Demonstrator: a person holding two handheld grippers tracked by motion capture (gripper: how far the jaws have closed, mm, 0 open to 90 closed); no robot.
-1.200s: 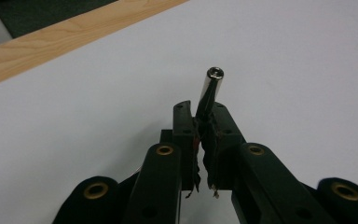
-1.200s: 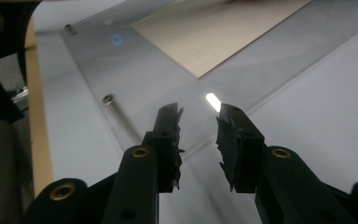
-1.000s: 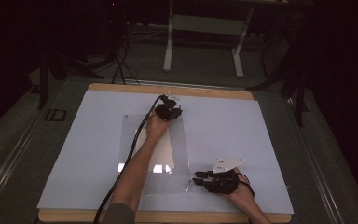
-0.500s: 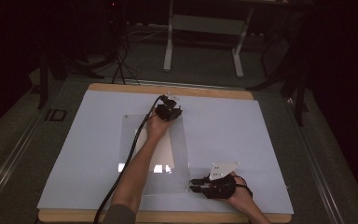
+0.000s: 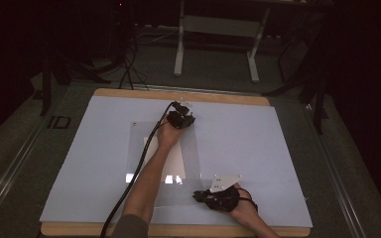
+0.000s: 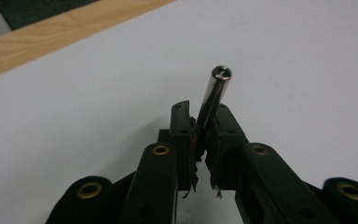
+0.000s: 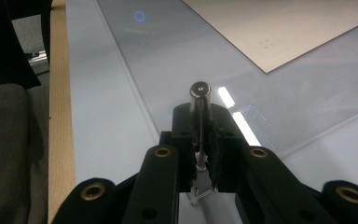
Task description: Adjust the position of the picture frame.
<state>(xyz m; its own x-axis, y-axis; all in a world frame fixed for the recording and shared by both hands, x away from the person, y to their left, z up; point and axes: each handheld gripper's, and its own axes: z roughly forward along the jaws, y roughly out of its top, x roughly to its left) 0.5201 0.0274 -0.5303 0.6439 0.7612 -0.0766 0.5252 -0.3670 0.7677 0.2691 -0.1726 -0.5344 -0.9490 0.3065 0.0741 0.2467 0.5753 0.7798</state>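
A: Two short metal rods, one in each claw. The left rod (image 6: 214,95) sticks up and out from between the left claw (image 6: 200,122) jaws, which pinch its lower end. The right rod (image 7: 199,95) is pinched the same way by the right claw (image 7: 199,122).

B: Where are they on the counter (image 5: 104,144)?

A: The left claw (image 5: 180,119) is far out, near the top edge of a clear sheet (image 5: 193,148) covering a pale card (image 5: 171,163). The right claw (image 5: 217,197) sits near the sheet's front corner.

B: What might go wrong?

A: The left rod leans in its grip, so I judge it could pivot or slip if pressed down. Either rod might also skid on the glossy sheet or push it askew.
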